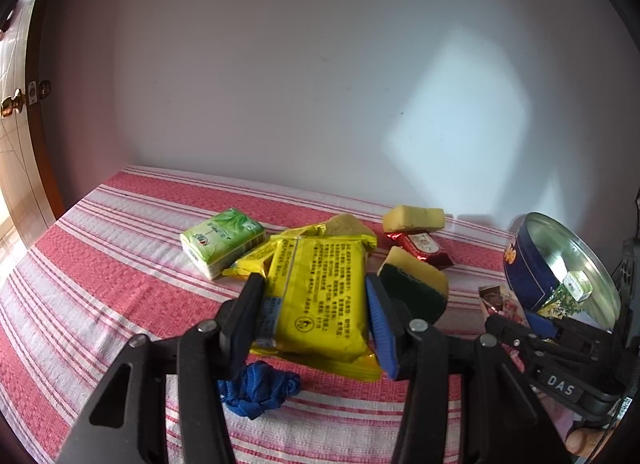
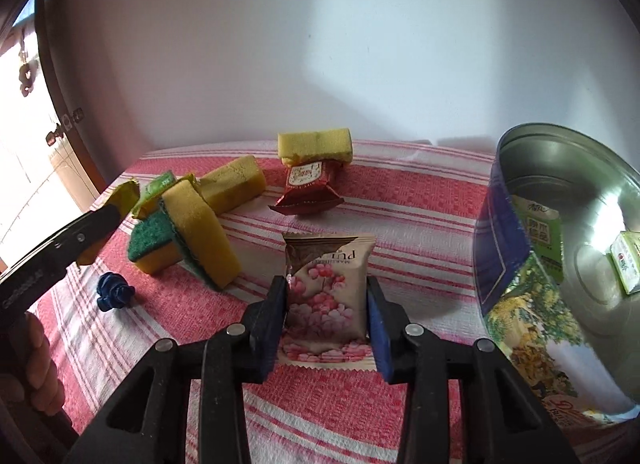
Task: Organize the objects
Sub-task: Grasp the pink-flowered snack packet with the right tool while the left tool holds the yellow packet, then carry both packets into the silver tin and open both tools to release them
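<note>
My left gripper [image 1: 314, 292] is shut on a yellow foil packet [image 1: 320, 264], held just above the red-and-white striped cloth [image 1: 100, 264]. My right gripper [image 2: 326, 292] is shut on a beige sachet printed with pink flowers [image 2: 328, 292], its pads pressing both side edges. A round blue tin [image 2: 500, 264] lies tipped on its side at the right, its mouth facing me, with green tissue packs [image 2: 538, 232] inside. In the right wrist view the left gripper's finger [image 2: 92, 223] comes in from the left, with the yellow packet [image 2: 126, 193] at its tip.
Yellow-and-green sponges [image 2: 196, 232] are piled left of centre, another sponge [image 2: 316, 145] at the back over a red sachet [image 2: 308, 187]. A green tissue pack [image 1: 222, 242] and a blue knotted thing [image 1: 260, 388] lie on the cloth. White wall behind, door at left.
</note>
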